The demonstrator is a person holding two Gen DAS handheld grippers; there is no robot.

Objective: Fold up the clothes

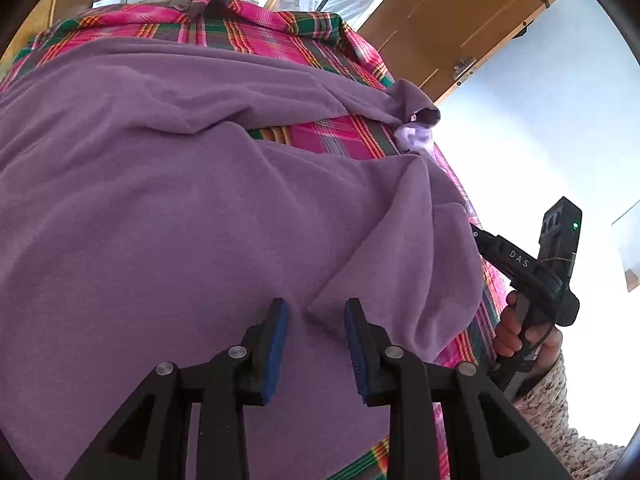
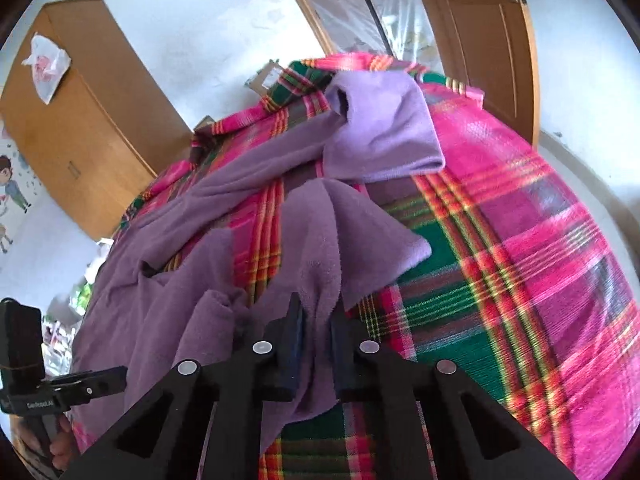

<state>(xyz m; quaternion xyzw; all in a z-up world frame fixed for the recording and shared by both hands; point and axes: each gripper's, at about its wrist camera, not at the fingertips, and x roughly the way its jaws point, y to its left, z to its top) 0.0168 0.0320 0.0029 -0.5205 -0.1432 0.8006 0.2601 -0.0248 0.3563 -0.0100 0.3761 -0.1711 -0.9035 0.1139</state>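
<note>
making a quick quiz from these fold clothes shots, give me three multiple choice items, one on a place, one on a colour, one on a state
1. Where does the purple garment lie?
A. on a plaid sheet
B. inside the wooden wardrobe
C. on a bare floor

2. What are the main colours of the plaid sheet?
A. blue and white
B. pink and green
C. black and yellow

3. What state are the right tongs in?
A. open, away from the cloth
B. shut on an edge of the purple garment
C. shut on a plastic bag

Answers:
1. A: plaid fabric shows all round and under the garment in both views.
2. B: bright pink squares with green bands and thin yellow lines.
3. B: purple cloth is pinched between the two fingers in the right wrist view; the left tongs stand open above the garment.
</note>
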